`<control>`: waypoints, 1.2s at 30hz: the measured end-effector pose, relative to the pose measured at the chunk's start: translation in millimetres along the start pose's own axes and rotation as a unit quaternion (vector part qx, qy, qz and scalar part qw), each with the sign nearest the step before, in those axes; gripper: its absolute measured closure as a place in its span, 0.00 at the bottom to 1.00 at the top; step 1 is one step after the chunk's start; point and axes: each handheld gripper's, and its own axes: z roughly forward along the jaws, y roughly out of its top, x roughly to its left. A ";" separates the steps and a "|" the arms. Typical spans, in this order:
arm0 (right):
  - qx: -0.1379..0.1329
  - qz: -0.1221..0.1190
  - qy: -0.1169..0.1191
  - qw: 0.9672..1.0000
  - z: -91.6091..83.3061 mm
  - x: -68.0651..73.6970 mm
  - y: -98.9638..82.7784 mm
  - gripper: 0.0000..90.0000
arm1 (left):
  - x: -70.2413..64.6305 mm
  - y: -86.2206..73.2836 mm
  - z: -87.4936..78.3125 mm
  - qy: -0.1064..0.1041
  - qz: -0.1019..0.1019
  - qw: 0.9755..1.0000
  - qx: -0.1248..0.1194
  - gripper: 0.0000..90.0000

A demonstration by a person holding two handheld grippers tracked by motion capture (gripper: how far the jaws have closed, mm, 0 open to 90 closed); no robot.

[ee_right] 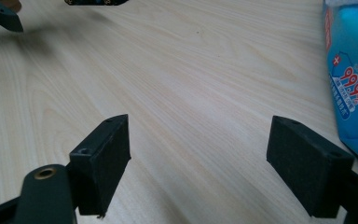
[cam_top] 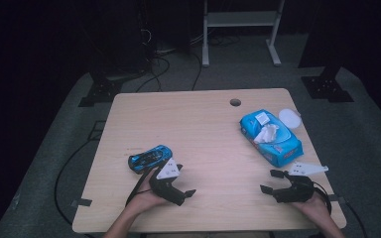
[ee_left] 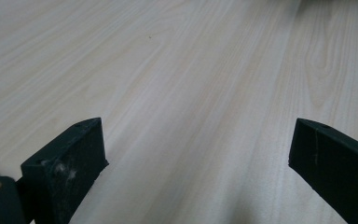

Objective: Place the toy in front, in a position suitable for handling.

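Observation:
A blue toy car (cam_top: pixel 150 157) lies on the wooden table (cam_top: pixel 178 119) at the front left. Just to its right my left gripper (cam_top: pixel 184 179) rests low over the wood, open, with bare wood between its jaws (ee_left: pixel 198 149). A blue pack of wet wipes (cam_top: pixel 270 138) with a white tissue pulled out of its top lies at the right. In front of the pack my right gripper (cam_top: pixel 268 181) is open and holds nothing (ee_right: pixel 198 149). The pack's side (ee_right: pixel 352 84) shows at the right edge of the right gripper view.
A white round lid (cam_top: pixel 290 117) lies beside the far end of the pack. A cable hole (cam_top: pixel 235 102) sits near the table's far edge. Bare wood stretches between the two grippers. Stands and cables crowd the dark floor beyond the table.

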 end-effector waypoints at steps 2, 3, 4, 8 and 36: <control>0.003 0.003 -0.001 1.000 2.1 -2.6 0.2 0.23 | 3.5 2.6 -3.0 0.003 -0.001 1.000 0.003 0.04; 0.003 0.003 -0.001 1.000 2.1 -2.6 0.2 0.23 | 3.5 2.6 -3.0 0.003 -0.001 1.000 0.003 0.04; 0.001 0.006 0.001 1.000 2.7 -4.0 0.5 0.23 | 7.4 4.9 -6.5 0.006 0.005 1.000 0.005 0.04; -0.001 0.012 0.006 1.000 2.7 -4.3 1.1 0.23 | 15.8 8.8 -14.6 0.011 0.018 1.000 0.016 0.04; 0.025 -0.015 0.027 0.999 10.7 8.4 6.8 0.23 | 119.4 10.2 -58.9 0.070 0.023 0.986 0.148 0.04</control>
